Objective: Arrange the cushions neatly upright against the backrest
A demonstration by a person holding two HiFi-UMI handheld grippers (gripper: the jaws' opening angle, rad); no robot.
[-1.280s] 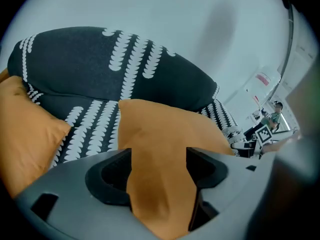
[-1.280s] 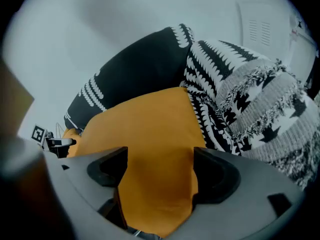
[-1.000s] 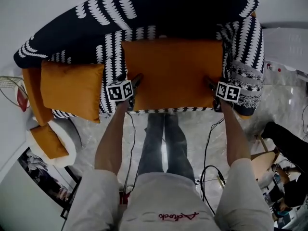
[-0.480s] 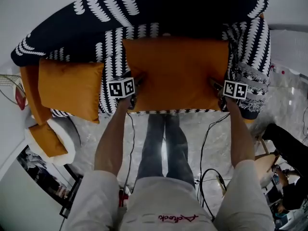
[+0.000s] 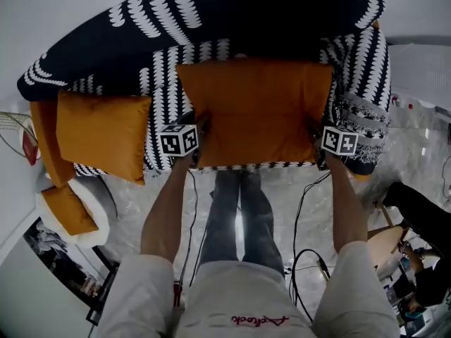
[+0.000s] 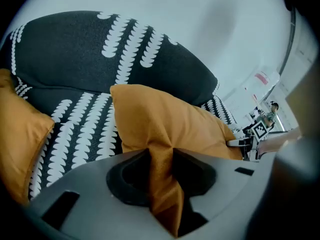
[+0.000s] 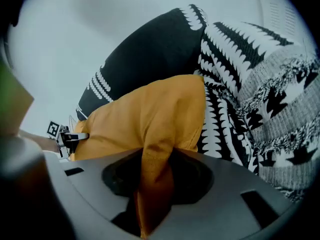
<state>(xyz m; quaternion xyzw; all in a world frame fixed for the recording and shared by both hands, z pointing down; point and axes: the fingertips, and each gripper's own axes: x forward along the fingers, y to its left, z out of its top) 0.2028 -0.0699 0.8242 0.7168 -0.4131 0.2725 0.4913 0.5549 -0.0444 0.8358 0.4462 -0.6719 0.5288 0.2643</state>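
**sofa_guy:** Left to right: a smaller cushion (image 5: 102, 136) lay at the left end of the sofa (image 5: 163, 83), well apart from the action. Next, the left gripper (image 6: 161, 184) had just closed its jaws and was clamped on a pinch of the large cushion (image 5: 254, 111) at its left edge. That cushion lay across the middle of the seat, in front of the backrest (image 5: 211, 20) and not propped up yet. The right gripper (image 7: 152, 184) had just closed too, biting the right edge the same way. Past it sat a knitted throw (image 5: 361, 122) at the sofa's right end.

**pillowfan:** My worry: each grip was only 1 thin fold of cover, not the stuffing. I'd guess a quick lift could let that smooth cloth slide out on 1 side, and the cushion would flop or twist. Held by its 2 ends, it might also sag in the middle, and its right corner could drag the throw.

**sofa_guy:** Fair. The cover looked like smooth, slightly shiny orange cloth, rectangular and plump, creasing where it was pinched. The sofa was black fabric with rows of white scallop marks and a rounded back. The throw looked like a coarse grey-and-black patterned knit.
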